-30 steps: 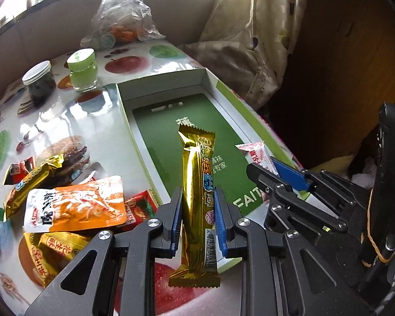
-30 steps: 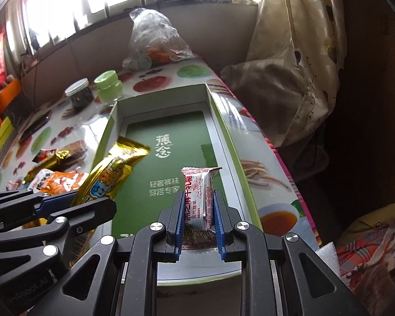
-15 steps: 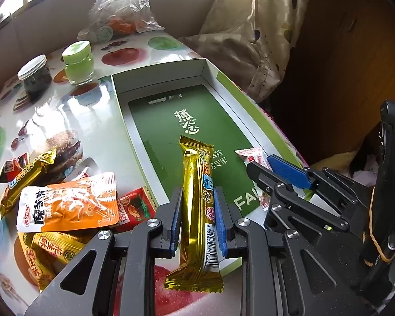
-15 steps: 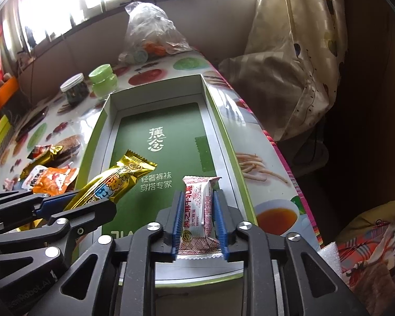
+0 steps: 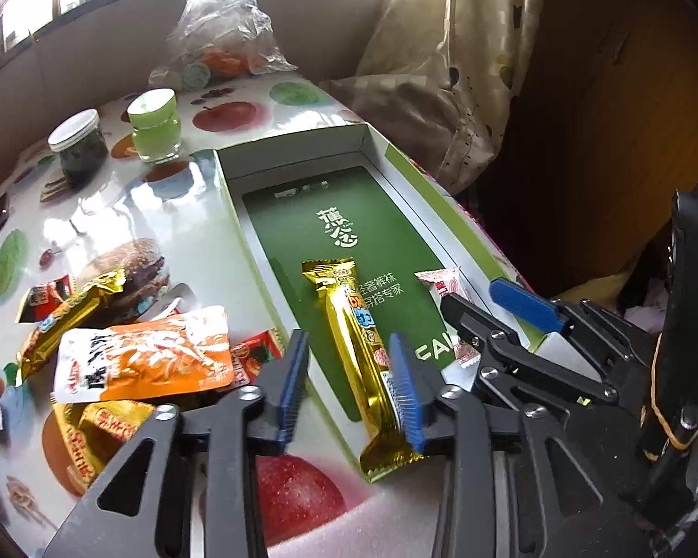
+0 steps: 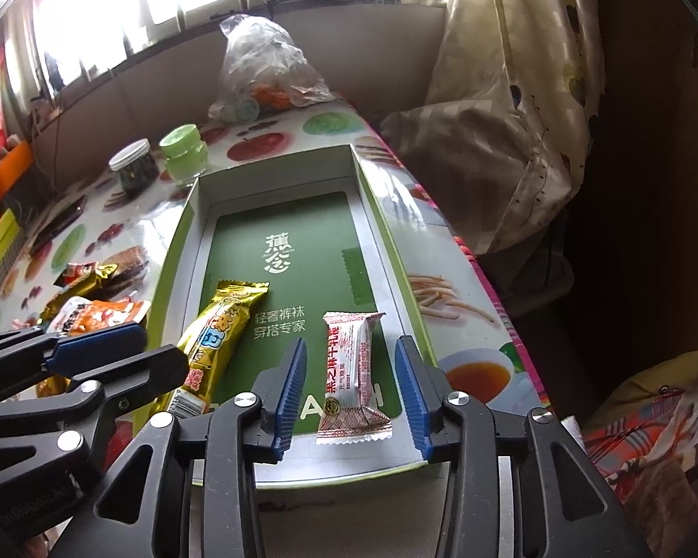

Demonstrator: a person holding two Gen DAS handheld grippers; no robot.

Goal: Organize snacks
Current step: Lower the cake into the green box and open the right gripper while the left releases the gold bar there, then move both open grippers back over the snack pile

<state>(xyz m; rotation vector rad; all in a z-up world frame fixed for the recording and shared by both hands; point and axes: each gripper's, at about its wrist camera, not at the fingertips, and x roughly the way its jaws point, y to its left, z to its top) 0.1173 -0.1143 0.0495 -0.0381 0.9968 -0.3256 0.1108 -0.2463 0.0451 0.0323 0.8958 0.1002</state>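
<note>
Two snacks lie inside the green box in the left wrist view. The gold bar rests on the box floor, its near end sticking out over the box's near wall. The left hand-held gripper is opening around it: the right pad still seems to touch the wrapper, the left pad stands clear, so the bar is released. To the left of the box, on the counter, lies a heap of packets with an orange packet on top. Beyond the box's far left corner stand a green jar and a dark jar.

In the right wrist view, the right hand-held gripper is also opening. The white and red packet lies on the box floor near the right wall, between the pads but touched by neither. The gold bar lies to its left in the same box.
</note>
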